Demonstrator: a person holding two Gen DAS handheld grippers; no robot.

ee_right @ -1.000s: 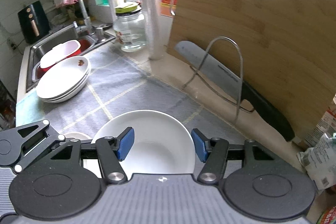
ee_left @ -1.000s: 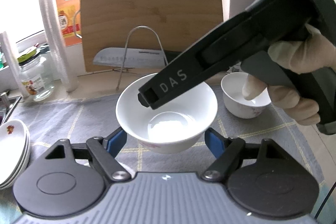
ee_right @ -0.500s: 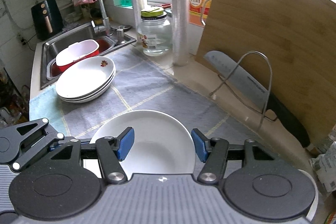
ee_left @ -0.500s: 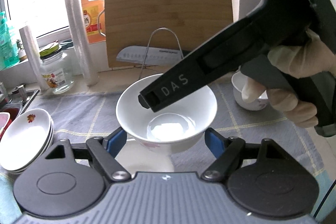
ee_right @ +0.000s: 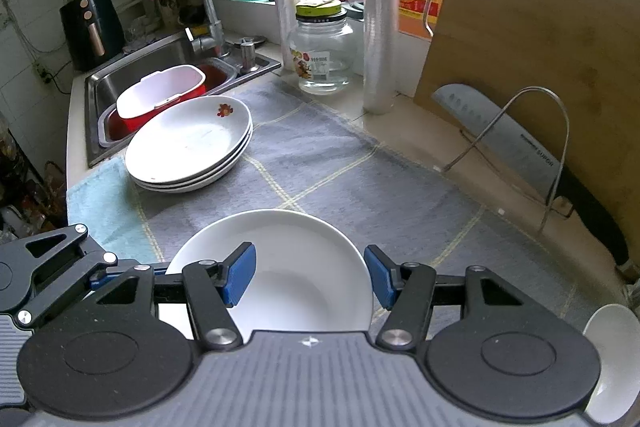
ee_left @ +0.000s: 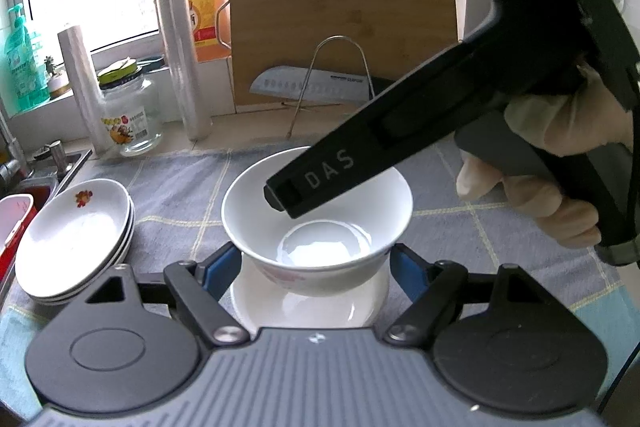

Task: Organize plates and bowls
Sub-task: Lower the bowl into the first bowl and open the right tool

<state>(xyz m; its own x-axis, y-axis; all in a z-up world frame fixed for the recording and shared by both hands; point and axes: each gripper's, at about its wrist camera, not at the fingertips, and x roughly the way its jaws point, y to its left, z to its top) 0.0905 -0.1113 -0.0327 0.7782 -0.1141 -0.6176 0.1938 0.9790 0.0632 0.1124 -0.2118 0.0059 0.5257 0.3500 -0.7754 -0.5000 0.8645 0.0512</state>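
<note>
My left gripper is shut on a white bowl, its blue pads pressed on either side, and carries it above the grey cloth. Right under the bowl is a white plate. In the right wrist view my right gripper is shut on that plate, with its pads over the near part. The right gripper's black body crosses above the bowl, held by a gloved hand. A stack of three white plates with a flower mark lies to the left by the sink.
A small white bowl stands at the far right. A cutting board, a knife in a wire rack, a glass jar, film rolls and an oil bottle line the back. The sink holds a red-and-white tub.
Both grippers have carried the bowl and the plate leftwards over the cloth. The plate stack and sink have come closer, and the small bowl has left the left wrist view.
</note>
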